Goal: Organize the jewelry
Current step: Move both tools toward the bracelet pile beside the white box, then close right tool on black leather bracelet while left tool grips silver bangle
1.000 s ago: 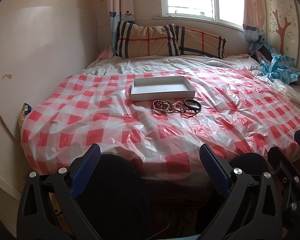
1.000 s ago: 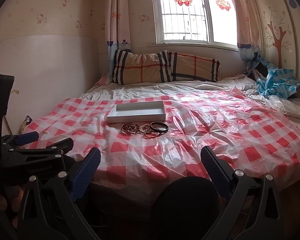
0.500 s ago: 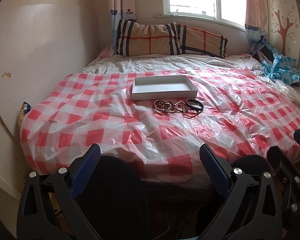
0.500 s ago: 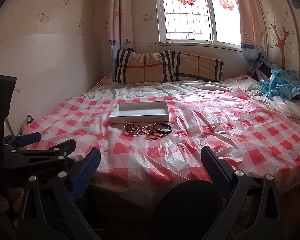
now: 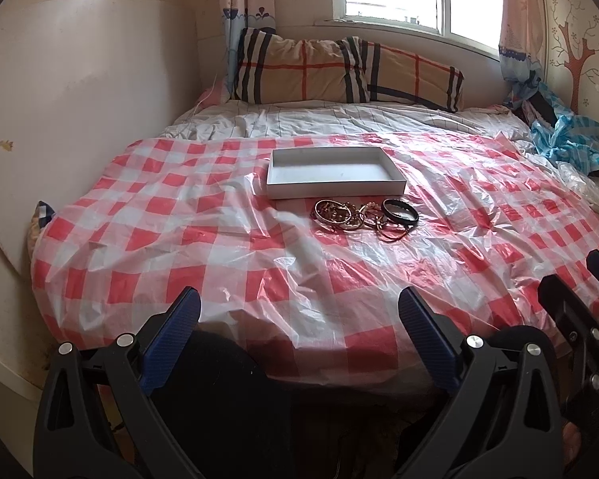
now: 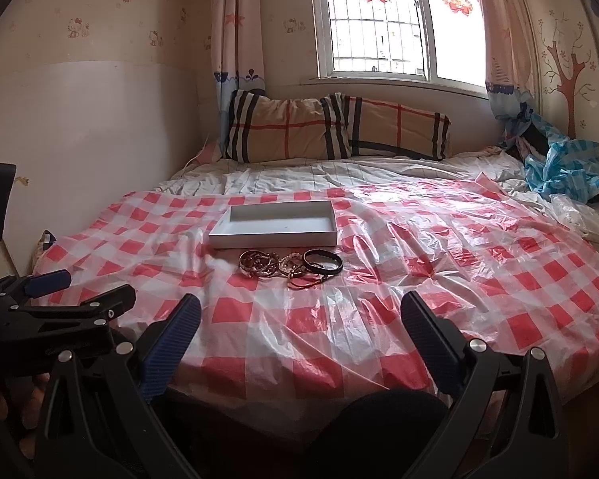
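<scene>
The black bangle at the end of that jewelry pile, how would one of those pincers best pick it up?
The black bangle lies flat on the checked plastic sheet, at the pile's right end. Probably best to come down from above and pinch its outer right rim, one finger inside the ring, one outside. That side is free; its left edge meets the gold bangles. The right gripper is open.

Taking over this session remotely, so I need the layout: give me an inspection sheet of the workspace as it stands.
Surface: bed under a red-and-white checked plastic sheet, wrinkled.
Job's things: white tray, nothing seen inside; pile of bangles and a black bracelet on the sheet just in front of it.
Clutter: blue crumpled cloth at the far right edge.
Grippers: left gripper and right gripper both open, holding nothing, short of the jewelry.
Cables: nothing seen.
Surroundings: plaid pillows, window, curtains, white board leaning at the left wall.
</scene>
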The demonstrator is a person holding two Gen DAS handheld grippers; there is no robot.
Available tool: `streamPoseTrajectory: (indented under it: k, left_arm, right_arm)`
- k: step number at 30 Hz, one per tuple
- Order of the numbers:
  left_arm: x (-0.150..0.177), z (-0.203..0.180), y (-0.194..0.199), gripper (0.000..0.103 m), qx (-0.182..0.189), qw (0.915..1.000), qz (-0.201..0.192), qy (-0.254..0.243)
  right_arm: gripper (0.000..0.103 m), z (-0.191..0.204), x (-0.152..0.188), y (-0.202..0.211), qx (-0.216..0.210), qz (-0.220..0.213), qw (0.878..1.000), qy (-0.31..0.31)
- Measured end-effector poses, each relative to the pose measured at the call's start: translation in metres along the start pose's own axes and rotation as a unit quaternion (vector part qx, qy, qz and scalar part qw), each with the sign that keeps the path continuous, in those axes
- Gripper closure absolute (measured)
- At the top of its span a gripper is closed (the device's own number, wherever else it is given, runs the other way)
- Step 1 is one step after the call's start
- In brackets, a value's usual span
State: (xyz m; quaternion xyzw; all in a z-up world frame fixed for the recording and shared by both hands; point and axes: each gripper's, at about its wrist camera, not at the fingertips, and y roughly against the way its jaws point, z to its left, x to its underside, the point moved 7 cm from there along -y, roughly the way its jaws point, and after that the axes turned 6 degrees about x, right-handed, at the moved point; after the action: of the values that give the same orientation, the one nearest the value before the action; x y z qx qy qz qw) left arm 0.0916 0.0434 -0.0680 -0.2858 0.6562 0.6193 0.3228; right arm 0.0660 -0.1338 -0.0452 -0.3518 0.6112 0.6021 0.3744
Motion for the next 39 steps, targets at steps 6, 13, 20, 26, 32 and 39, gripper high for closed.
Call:
streamPoseTrajectory:
  k: [6, 13, 20, 26, 32, 39]
  left_arm:
    - [-0.014, 0.012, -0.031, 0.008, 0.002, 0.9998, 0.016, 0.01]
    - [-0.039, 0.018, -0.072, 0.008, 0.004, 0.9997, 0.024, 0.007]
    - [-0.059, 0.014, -0.13, 0.008, 0.014, 0.9987, 0.045, -0.018]
    - [-0.073, 0.009, -0.189, 0.008, 0.026, 0.9971, 0.07, -0.015]
    - [-0.085, 0.001, -0.246, 0.008, 0.027, 0.995, 0.094, -0.015]
    - [-0.084, -0.01, -0.296, 0.008, 0.018, 0.9924, 0.119, -0.027]
  right_arm:
    - [0.007, 0.001, -0.007, -0.041, -0.005, 0.021, 1.0, 0.019]
    - [0.007, -0.006, -0.018, -0.12, -0.009, 0.064, 0.997, 0.046]
    - [0.007, -0.01, -0.023, -0.223, -0.017, 0.118, 0.99, 0.072]
    - [0.007, -0.012, -0.02, -0.298, -0.035, 0.163, 0.984, 0.067]
    - [0.007, -0.005, -0.009, -0.339, -0.052, 0.196, 0.977, 0.072]
    - [0.007, -0.003, -0.002, -0.362, -0.072, 0.212, 0.972, 0.07]
